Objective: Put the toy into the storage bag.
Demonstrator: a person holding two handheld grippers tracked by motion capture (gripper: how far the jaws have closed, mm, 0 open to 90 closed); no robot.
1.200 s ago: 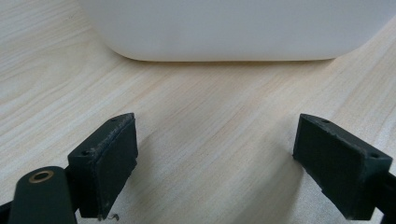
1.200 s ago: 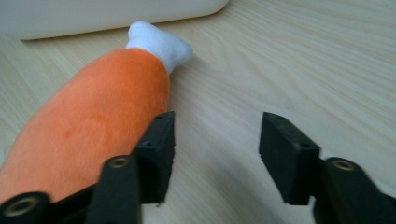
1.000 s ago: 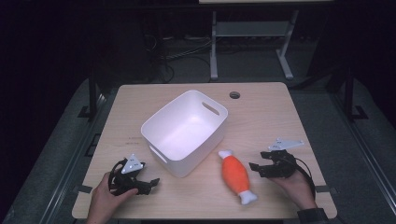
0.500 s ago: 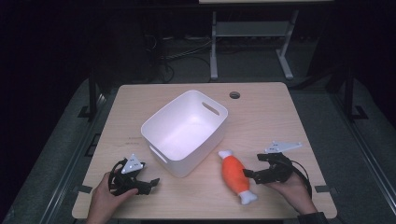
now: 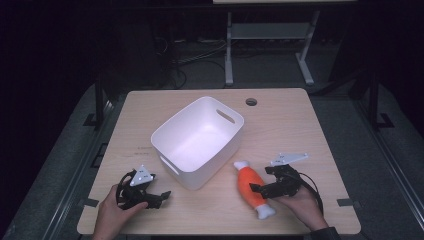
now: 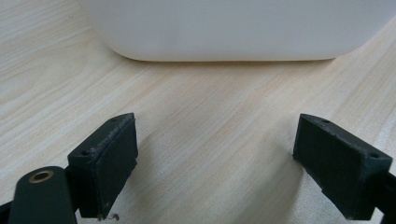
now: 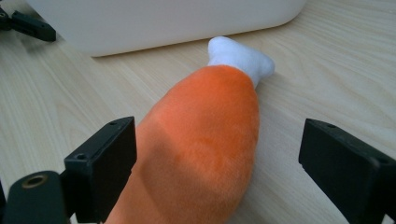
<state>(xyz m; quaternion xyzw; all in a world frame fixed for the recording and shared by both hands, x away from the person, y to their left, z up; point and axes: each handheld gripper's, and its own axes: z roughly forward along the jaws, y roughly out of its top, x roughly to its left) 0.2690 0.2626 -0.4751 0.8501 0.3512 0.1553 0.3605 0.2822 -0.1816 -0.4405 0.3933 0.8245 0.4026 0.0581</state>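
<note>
1. The plush toy [image 5: 253, 189] lies flat on the table [image 5: 310, 130], just beside the white bin [image 5: 199, 141]; its long axis runs from bin to table edge.
2. The right gripper [image 5: 263, 188] straddles the toy, jaws having just opened and spread wide, ready to grasp, not pressing.
3. The left gripper [image 5: 159, 196] rests on the table, jaws spread, empty, facing the bin.
</note>
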